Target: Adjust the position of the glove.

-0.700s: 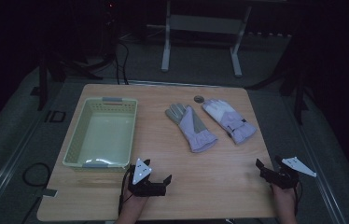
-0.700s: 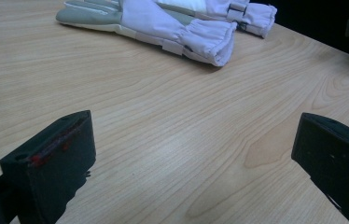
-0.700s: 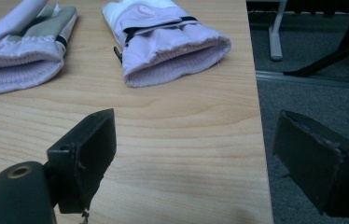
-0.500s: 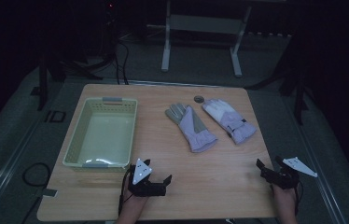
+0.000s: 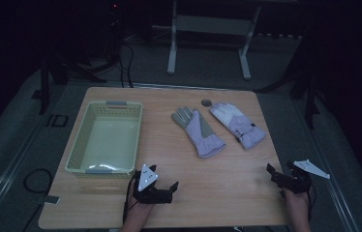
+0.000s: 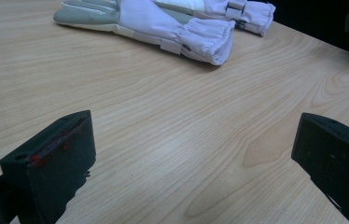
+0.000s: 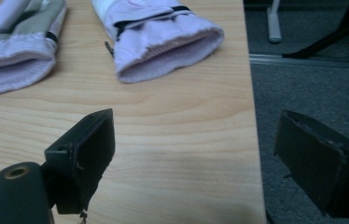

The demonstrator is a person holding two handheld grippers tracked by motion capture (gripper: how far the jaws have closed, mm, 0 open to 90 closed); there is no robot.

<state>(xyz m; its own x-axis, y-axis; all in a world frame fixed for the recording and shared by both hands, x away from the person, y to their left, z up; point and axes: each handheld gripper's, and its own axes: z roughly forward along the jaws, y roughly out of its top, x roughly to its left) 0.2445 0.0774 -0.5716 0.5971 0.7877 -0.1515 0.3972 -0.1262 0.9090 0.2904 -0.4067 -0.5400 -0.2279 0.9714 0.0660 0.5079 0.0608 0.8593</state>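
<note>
Looking down from the high view, a wooden table (image 5: 179,193) carries a pale green basket (image 5: 80,145) on its left half and two lilac gloves on its right half. The left glove (image 5: 198,130) and the right glove (image 5: 239,125) lie side by side, apart from each other, fingers toward the far edge, cuffs toward the person. A small dark round object (image 5: 206,102), too dim to identify, sits near the far edge between the glove fingertips. The left gripper (image 5: 167,189) rests near the front edge, just beside the basket's near corner, jaws spread and holding nothing. The right gripper (image 5: 273,174) sits at the table's front right corner, jaws likewise spread and unloaded. Both gloves lie well apart from both grippers.

In the left gripper view, the two black jaws stand wide apart over bare wood. The left glove (image 6: 163,25) lies ahead at the top of the frame, cuff nearer, with the right glove (image 6: 238,9) behind it.

In the right gripper view, the jaws are spread, one over the table, the other out past the table's edge above grey floor (image 7: 312,84). The right glove (image 7: 163,37) lies ahead with its open cuff facing the camera; the left glove (image 7: 14,51) lies beside it at the left.
</note>
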